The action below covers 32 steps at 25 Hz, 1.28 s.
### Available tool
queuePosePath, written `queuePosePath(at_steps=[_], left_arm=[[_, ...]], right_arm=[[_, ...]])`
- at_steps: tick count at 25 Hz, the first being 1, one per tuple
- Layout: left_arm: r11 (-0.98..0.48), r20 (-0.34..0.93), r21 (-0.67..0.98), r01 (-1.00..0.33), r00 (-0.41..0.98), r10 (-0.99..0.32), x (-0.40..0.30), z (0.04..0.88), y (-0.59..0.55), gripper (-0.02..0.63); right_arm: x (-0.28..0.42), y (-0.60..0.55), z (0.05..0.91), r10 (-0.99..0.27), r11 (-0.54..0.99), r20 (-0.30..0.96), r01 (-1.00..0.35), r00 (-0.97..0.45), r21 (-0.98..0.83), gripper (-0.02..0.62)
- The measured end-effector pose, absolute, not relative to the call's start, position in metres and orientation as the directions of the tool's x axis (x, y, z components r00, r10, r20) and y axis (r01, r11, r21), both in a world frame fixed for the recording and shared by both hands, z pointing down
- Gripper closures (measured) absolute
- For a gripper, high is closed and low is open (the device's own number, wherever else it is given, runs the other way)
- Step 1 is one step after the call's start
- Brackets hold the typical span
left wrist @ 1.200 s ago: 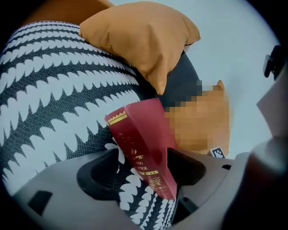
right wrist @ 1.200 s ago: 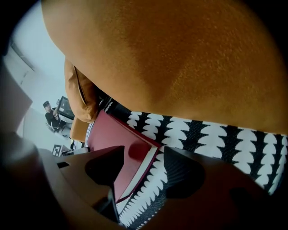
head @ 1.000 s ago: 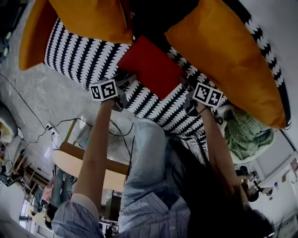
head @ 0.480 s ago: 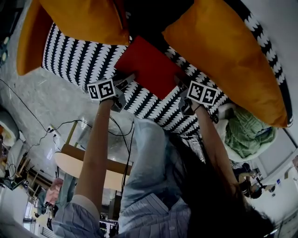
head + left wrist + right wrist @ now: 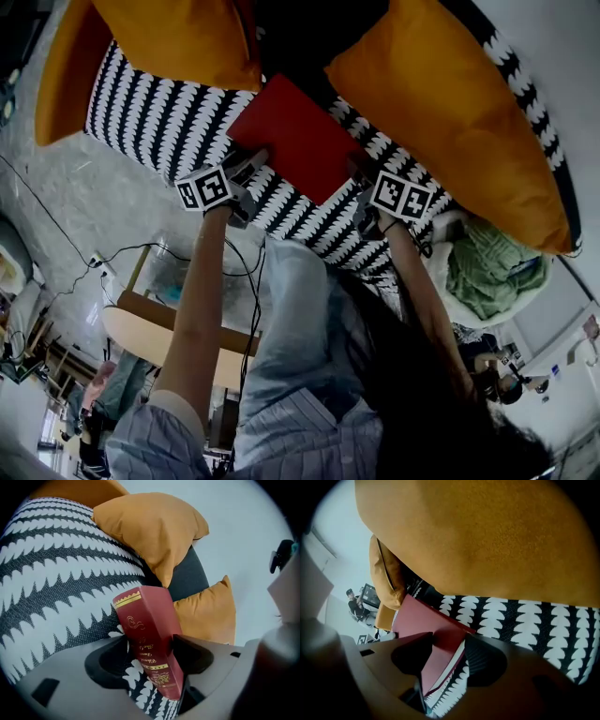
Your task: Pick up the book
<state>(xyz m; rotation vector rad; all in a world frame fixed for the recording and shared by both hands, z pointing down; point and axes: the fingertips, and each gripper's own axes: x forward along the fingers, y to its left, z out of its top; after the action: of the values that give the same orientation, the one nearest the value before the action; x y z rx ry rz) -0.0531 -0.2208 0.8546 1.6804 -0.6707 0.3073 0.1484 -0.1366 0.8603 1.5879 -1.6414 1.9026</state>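
A black-and-white patterned seat [image 5: 155, 117] fills the upper half of the head view, with big orange cushions [image 5: 450, 112] crowding it from above and from the right. The red book [image 5: 295, 136] lies on the seat in the gap between the cushions. Its long axis runs slantwise from one gripper toward the other, so each hand meets it at the end nearer to it and neither has a reach to make. The left gripper [image 5: 247, 167] has its jaws clamped across the book's thickness at the gilt-lettered spine [image 5: 140, 634], which stands tilted up off the fabric in the left gripper view. The right gripper [image 5: 361, 183] has just been closing. The corner by the page edges [image 5: 454, 660] sits between its jaws, which stand fairly wide and appear to press on both covers. Judging by this, a level two-handed lift straight up off the seat is what remains.
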Motion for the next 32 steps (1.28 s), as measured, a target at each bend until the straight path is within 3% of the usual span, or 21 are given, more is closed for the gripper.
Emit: queuePosePath(at_steps=[5, 17, 32], left_arm=[[-0.085, 0.506, 0.823, -0.561, 0.794, -0.338, -0.053, 0.838, -0.221, 0.296], [-0.229, 0.41, 0.815, -0.533, 0.808, -0.423, -0.079, 0.78, -0.209, 0.3], [-0.223, 0.349, 0.821, -0.526, 0.771, -0.533, -0.085, 0.69, -0.173, 0.299]], right_arm=[[0.151, -0.134, 0.843, -0.499, -0.356, 0.76, -0.702, -0.416, -0.617, 0.373], [0.13, -0.13, 0.786, -0.556, -0.169, 0.715, -0.785, -0.423, -0.596, 0.38], [0.132, -0.111, 0.692, -0.565, -0.048, 0.691, -0.819, -0.45, -0.572, 0.386]])
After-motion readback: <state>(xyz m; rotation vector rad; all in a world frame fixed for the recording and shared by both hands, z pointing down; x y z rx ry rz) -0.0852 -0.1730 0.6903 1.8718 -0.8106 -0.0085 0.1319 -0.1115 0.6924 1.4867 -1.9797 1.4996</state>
